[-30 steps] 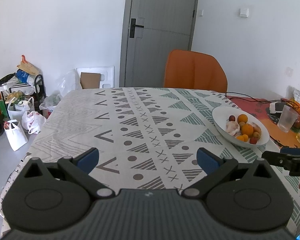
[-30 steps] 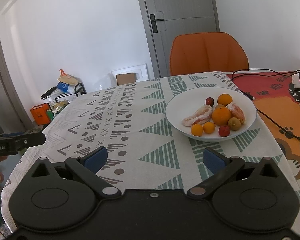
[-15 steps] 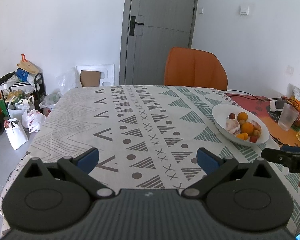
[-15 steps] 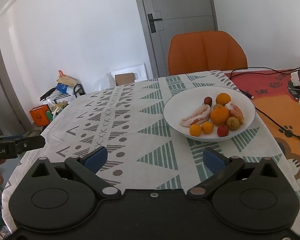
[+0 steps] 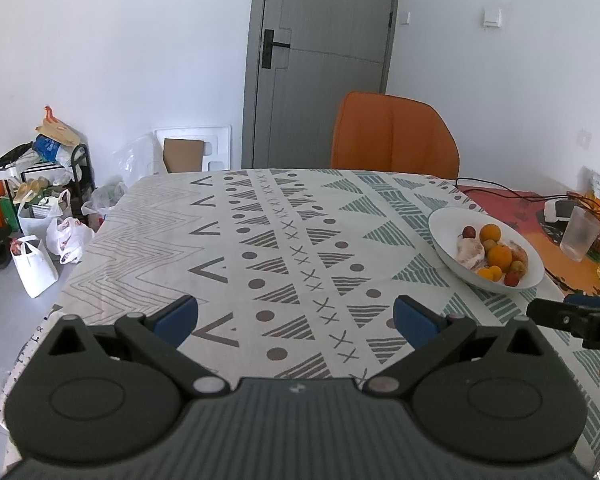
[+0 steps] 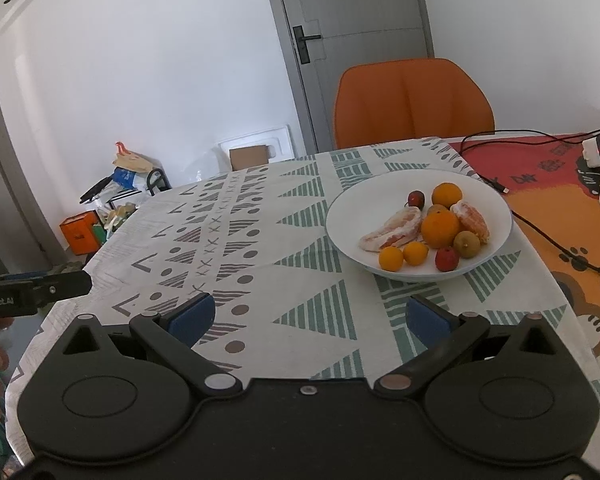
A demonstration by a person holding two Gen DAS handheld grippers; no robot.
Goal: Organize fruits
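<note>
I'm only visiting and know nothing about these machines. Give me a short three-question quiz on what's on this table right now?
1. True or false: the left gripper and right gripper are both open and hold nothing.
2. Where does all the fruit lie? A) on the patterned tablecloth B) in the white round ceramic bowl C) on the orange chair
3. Fill in: the peeled pomelo segment lies on the bowl's ___ side in the right wrist view.

Key: 1 true; 2 B; 3 left.

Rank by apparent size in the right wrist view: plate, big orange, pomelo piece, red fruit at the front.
1. Plate
2. Pomelo piece, longer than the orange
3. Big orange
4. Red fruit
All sit close together, so nearness hardly matters.
</note>
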